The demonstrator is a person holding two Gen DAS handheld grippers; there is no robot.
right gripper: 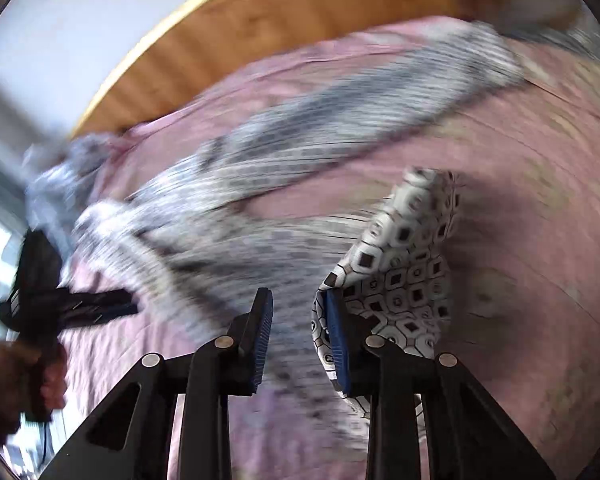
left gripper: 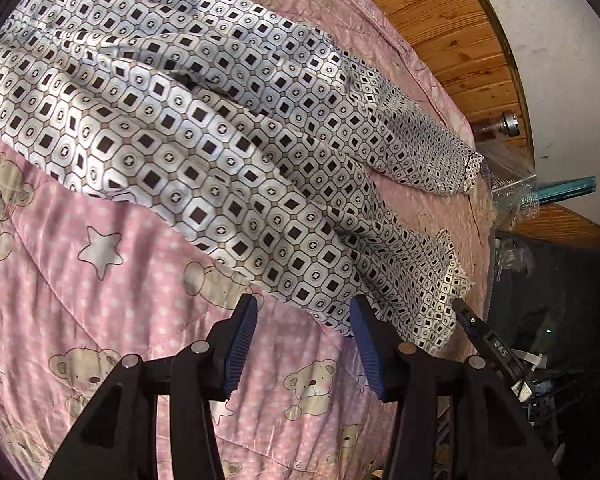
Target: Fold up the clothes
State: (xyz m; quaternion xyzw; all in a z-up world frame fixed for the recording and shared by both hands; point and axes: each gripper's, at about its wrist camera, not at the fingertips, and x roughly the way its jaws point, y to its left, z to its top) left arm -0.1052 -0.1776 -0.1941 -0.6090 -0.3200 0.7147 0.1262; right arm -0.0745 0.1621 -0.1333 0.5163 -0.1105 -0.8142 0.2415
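A silky grey-white garment (left gripper: 204, 128) with a black-square pattern lies spread across a pink teddy-bear quilt (left gripper: 112, 280). Its two long ends reach toward the bed's right edge. My left gripper (left gripper: 304, 320) is open just above the quilt, with the garment's lower edge right beyond its fingertips. In the blurred right wrist view my right gripper (right gripper: 299, 316) has its jaws apart. A flap of the garment (right gripper: 404, 264) hangs sharp over the outside of its right finger (right gripper: 336, 332). The left gripper (right gripper: 92, 308) appears at the far left, held by a hand (right gripper: 20, 384).
A wooden headboard or wall panel (left gripper: 440, 20) runs behind the bed, with a white wall (left gripper: 560, 40) beyond. Dark clutter and wrapped items (left gripper: 540, 280) sit off the bed's right edge. A black finger of the other gripper (left gripper: 476, 332) pokes in near the garment's end.
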